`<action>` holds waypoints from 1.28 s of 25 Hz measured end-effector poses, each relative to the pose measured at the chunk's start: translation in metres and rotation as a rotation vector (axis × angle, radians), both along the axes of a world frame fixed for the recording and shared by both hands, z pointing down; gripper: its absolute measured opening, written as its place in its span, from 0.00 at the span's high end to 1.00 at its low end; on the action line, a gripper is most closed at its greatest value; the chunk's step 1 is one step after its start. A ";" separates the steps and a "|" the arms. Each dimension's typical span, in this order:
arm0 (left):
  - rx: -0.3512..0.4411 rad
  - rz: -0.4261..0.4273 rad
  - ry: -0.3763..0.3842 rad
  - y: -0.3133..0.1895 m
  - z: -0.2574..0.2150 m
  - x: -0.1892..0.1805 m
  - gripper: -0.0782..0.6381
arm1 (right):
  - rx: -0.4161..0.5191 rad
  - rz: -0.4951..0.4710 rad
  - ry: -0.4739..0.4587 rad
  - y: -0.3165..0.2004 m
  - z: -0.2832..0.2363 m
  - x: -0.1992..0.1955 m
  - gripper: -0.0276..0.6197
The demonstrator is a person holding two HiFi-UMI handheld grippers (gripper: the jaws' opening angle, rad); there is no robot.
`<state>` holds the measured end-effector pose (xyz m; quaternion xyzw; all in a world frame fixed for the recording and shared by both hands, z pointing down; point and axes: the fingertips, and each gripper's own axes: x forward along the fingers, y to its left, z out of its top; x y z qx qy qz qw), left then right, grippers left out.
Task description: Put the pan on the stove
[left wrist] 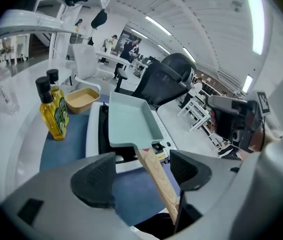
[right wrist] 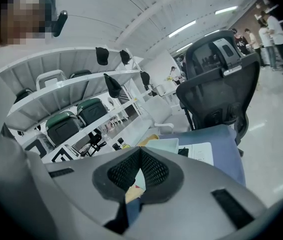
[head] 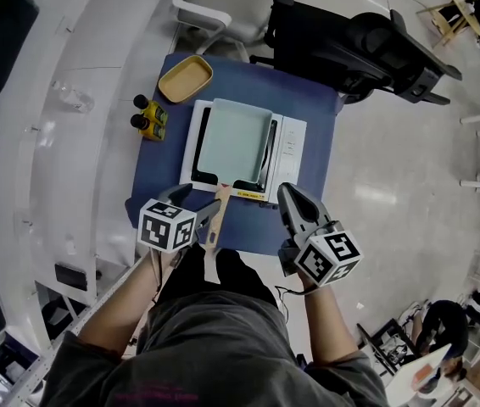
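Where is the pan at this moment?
In the head view the pan sits on the stove, right of the oil bottles, its handle pointing toward the person.

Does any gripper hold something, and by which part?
Nothing is held. The left gripper is open around the wooden handle of the pan; the right gripper is shut, empty.

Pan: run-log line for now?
pale green square pan: on white stove | left gripper: open around wooden handle | right gripper: shut
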<state>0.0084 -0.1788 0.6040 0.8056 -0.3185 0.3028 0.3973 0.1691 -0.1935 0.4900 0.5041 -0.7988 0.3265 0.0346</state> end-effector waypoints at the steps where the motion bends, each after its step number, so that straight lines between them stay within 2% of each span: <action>1: 0.020 0.001 0.001 -0.005 -0.006 -0.003 0.44 | 0.007 0.002 0.003 -0.001 -0.004 -0.002 0.95; 7: 0.123 0.031 0.022 -0.024 -0.039 -0.015 0.44 | 0.045 0.008 0.026 -0.005 -0.024 -0.020 0.95; 11: 0.217 0.056 0.036 -0.034 -0.064 -0.023 0.53 | 0.062 0.018 0.039 -0.007 -0.036 -0.030 0.95; 17: 0.323 0.086 0.073 -0.045 -0.100 -0.033 0.60 | 0.082 0.043 0.064 -0.006 -0.049 -0.042 0.95; 24: 0.563 0.152 0.045 -0.055 -0.154 -0.047 0.68 | 0.136 0.077 0.107 -0.002 -0.075 -0.058 0.95; 32: 0.700 0.189 0.055 -0.056 -0.194 -0.058 0.74 | 0.170 0.113 0.135 0.005 -0.090 -0.071 0.95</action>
